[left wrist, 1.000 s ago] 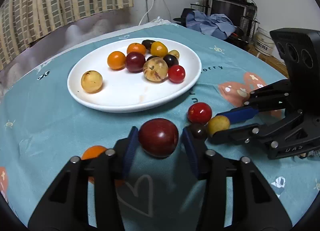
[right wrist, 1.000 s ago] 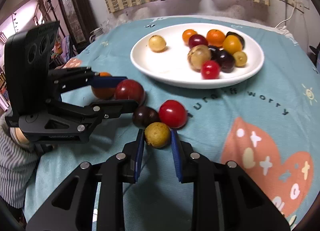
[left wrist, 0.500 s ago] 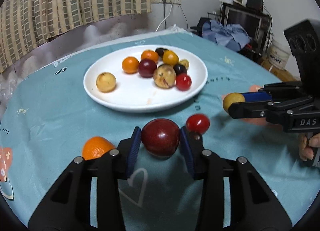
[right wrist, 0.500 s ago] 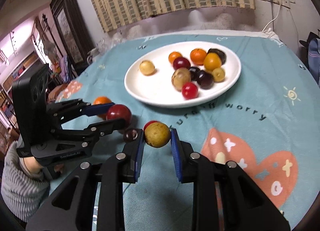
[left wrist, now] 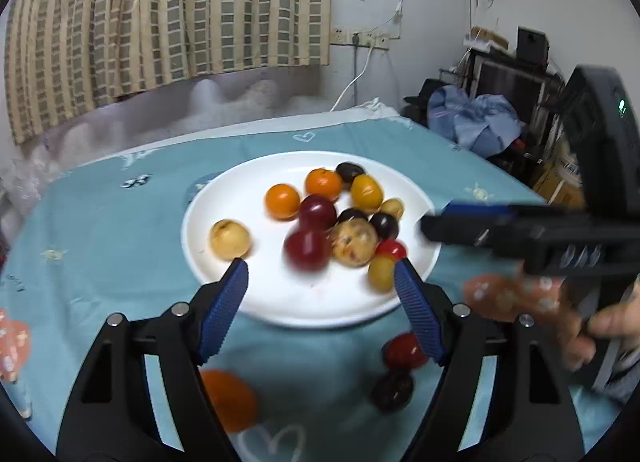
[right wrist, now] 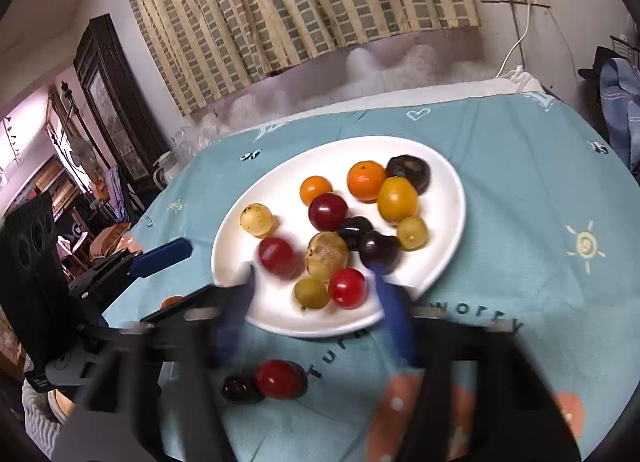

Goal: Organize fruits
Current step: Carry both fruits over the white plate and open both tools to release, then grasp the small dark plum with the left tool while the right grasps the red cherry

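Hovering at the near rim of the round white plate (left wrist: 280, 314), the left claw (left wrist: 320, 286) stands wide open with nothing between its blue-padded fingers (left wrist: 224, 306). Just beyond them, a blurred dark red plum (left wrist: 307, 250) sits on the plate beside a large mottled tan fruit (left wrist: 354, 242). A small yellow-green fruit (left wrist: 381, 272) lies near the plate's front edge, next to a small bright red tomato (left wrist: 391, 249).

In the right wrist view, the right claw (right wrist: 316, 302) is also spread open and empty, its fingers smeared by motion over the plate's near rim (right wrist: 320, 326). More round fruits crowd the plate: two oranges, a yellow oval one, a pale yellow one off to the left, and several dark purple ones.

Three fruits remain off the plate on the teal patterned cloth of the counter (left wrist: 104, 222): a round orange fruit (left wrist: 230, 400) beneath the left claw's left finger, a glossy red tomato (left wrist: 404, 350), and a dark purple-black fruit (left wrist: 392, 390) just beside it. In the right wrist view, the red one (right wrist: 279, 379) and the dark one (right wrist: 239, 388) touch each other.
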Demonstrator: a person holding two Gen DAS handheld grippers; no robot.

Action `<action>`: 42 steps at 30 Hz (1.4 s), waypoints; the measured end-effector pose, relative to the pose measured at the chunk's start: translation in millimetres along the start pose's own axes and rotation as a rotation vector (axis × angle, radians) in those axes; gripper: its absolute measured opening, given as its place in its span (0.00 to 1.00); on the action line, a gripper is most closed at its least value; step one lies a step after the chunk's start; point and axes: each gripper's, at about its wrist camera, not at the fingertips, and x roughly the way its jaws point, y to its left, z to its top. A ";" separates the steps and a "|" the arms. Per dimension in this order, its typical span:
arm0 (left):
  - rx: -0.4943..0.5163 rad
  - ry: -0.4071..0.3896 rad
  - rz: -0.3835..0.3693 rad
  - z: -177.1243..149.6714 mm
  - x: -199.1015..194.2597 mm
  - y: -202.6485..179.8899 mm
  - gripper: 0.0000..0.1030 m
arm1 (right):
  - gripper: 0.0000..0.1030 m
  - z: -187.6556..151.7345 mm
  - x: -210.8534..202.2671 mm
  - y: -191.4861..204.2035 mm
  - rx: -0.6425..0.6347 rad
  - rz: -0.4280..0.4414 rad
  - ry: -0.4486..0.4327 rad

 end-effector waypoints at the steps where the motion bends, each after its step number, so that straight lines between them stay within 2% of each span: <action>1: -0.014 -0.004 -0.003 -4.4 -5.9 -0.1 0.76 | 0.63 -0.9 -5.4 -0.5 0.009 0.009 -0.003; 9: -0.020 0.012 0.016 -43.2 -42.9 -27.1 0.85 | 0.68 -30.9 -36.4 -8.9 0.141 0.067 0.025; 10: -0.015 0.012 0.033 -45.5 -45.2 -30.9 0.90 | 0.68 -36.1 -39.1 -11.4 0.170 0.080 0.032; 12: -0.014 0.012 0.067 -49.8 -49.8 -37.7 0.92 | 0.68 -43.0 -42.5 -11.0 0.188 0.093 0.041; 18: -0.020 0.072 0.164 -54.0 -38.5 -47.8 0.98 | 0.68 -44.4 -43.6 -0.3 0.140 0.068 0.046; 23: 0.037 0.118 0.215 -58.8 -24.2 -56.5 0.98 | 0.84 -43.8 -41.0 -7.1 0.167 0.058 0.052; 42: 0.068 0.114 0.189 -58.0 -19.4 -61.0 0.95 | 0.84 -48.5 -36.5 -15.8 0.225 0.064 0.088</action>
